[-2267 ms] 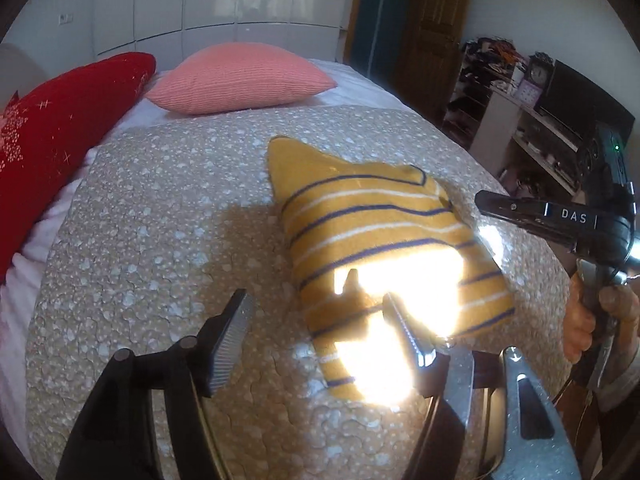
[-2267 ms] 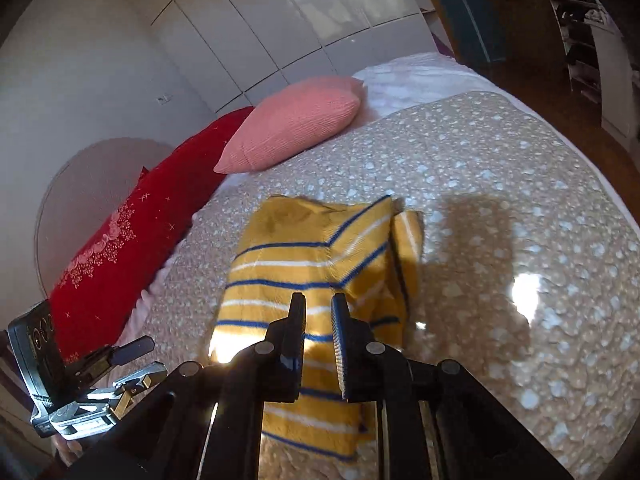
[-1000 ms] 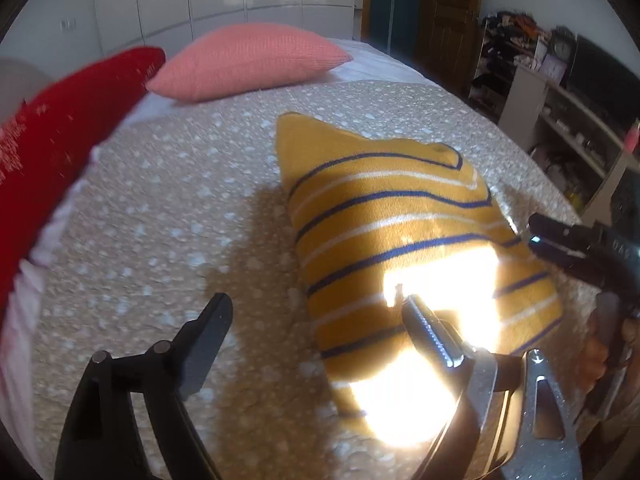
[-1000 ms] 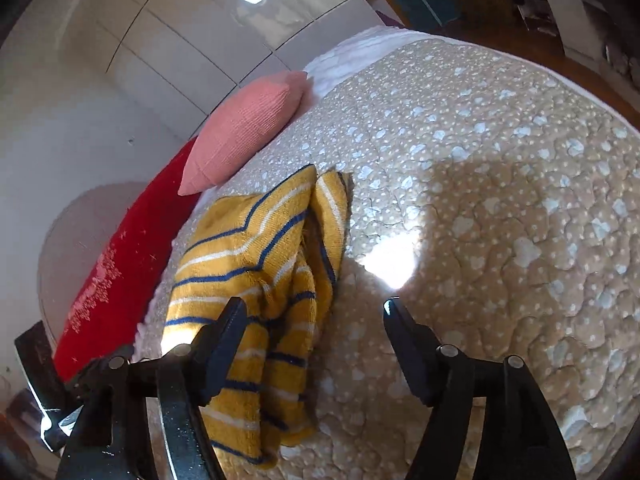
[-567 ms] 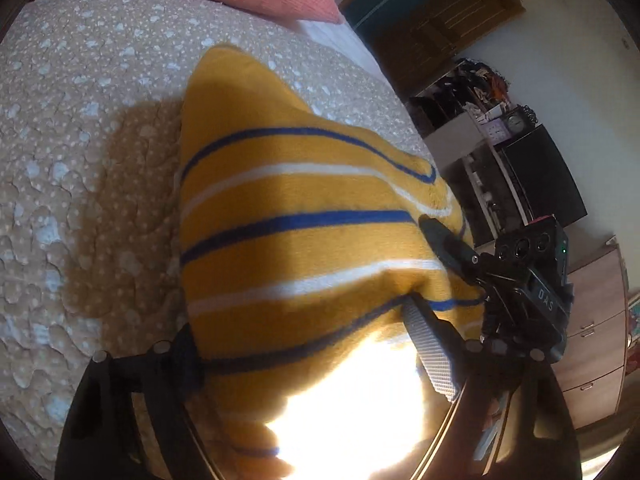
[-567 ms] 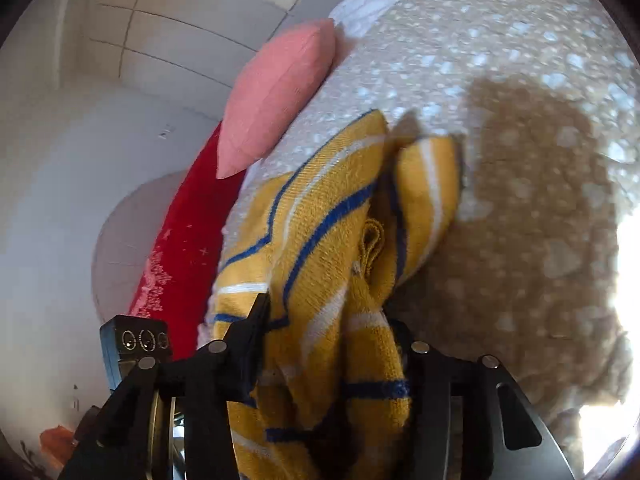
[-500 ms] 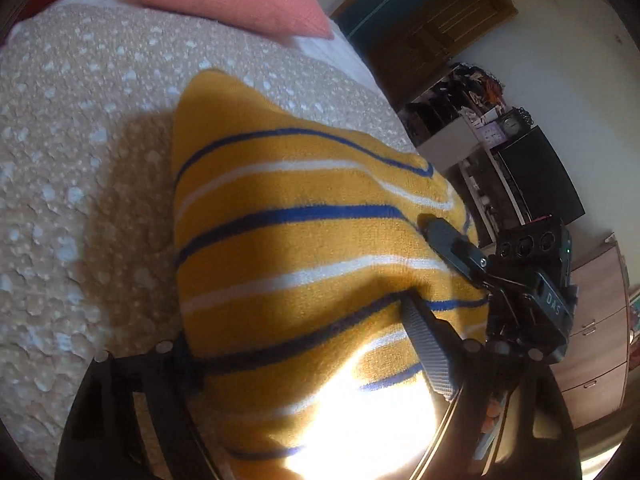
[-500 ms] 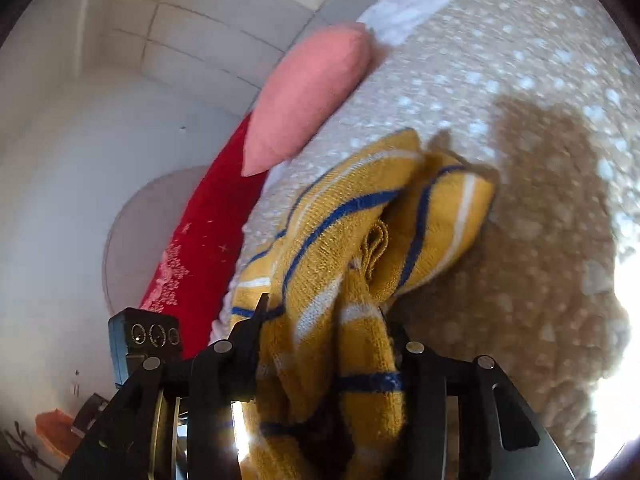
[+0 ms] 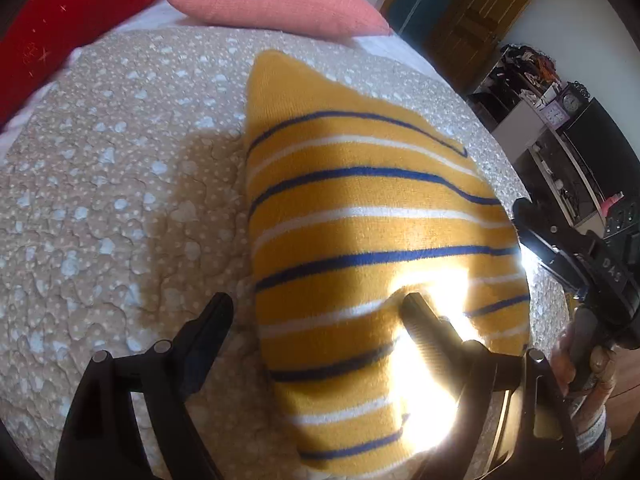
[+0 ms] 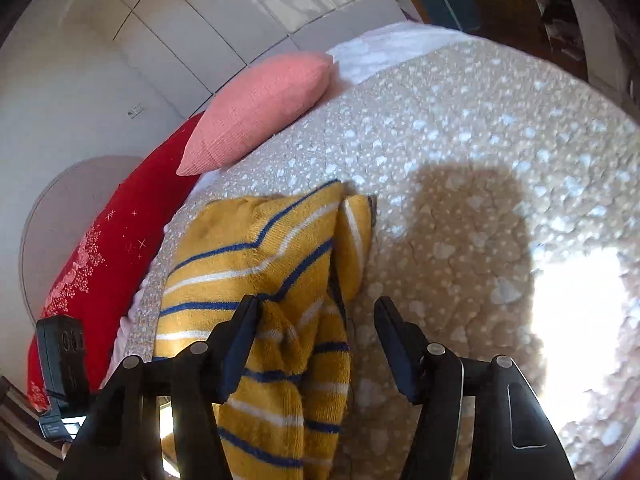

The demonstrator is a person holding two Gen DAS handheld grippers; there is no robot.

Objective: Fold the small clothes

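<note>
A folded yellow sweater (image 9: 360, 216) with blue and white stripes lies on the beige quilted bedspread (image 9: 100, 184). My left gripper (image 9: 316, 312) is open and straddles the sweater's near left edge, right finger resting on the cloth. The sweater also shows in the right wrist view (image 10: 256, 272). My right gripper (image 10: 316, 320) is open over the sweater's right edge, where folded layers bunch up. The right gripper also appears in the left wrist view (image 9: 576, 256) beside the sweater.
A pink pillow (image 9: 272, 0) and a red pillow (image 9: 60, 16) lie at the head of the bed. A wooden door (image 9: 476, 20) and cluttered shelves (image 9: 552, 120) stand to the right. Bright sun glare (image 9: 432, 360) covers the sweater's near corner.
Both grippers came down over the sweater's near end, lifted and shifted it, then drew back. The sweater now lies flatter, and both grippers stand open around its edges.
</note>
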